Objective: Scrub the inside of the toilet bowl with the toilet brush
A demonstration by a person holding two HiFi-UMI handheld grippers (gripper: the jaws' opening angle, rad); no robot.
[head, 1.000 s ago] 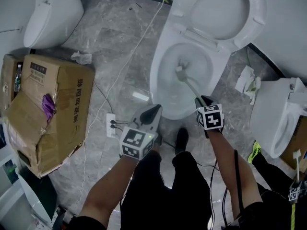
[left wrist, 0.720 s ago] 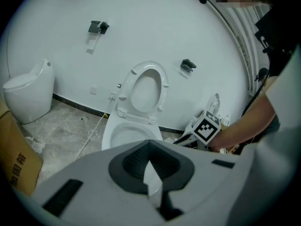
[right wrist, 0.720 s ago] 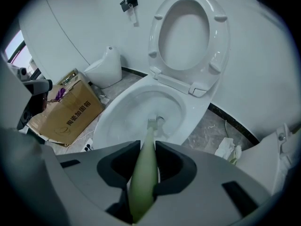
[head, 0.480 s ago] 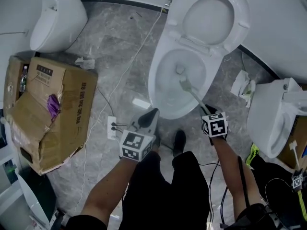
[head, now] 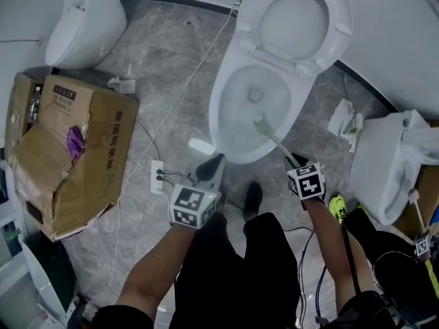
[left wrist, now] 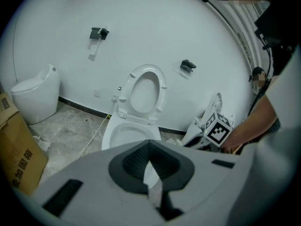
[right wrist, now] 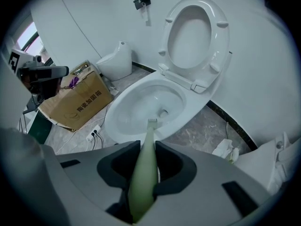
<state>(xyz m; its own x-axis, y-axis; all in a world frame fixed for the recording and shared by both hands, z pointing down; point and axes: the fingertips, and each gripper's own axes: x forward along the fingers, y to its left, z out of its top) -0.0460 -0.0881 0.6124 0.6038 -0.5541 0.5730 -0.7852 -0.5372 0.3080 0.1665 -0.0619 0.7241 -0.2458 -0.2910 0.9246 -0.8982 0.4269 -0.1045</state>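
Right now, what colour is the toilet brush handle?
Pale green. The toilet brush handle shows best in the right gripper view, held by the right tool.

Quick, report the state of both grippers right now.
Left gripper: jaws shut, nothing between them.
Right gripper: jaws shut on the toilet brush, its head inside the toilet bowl.

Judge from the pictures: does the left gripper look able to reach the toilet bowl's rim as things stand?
Probably yes: the left gripper hangs just short of the toilet bowl, nothing stands between them, and the brush is further right.
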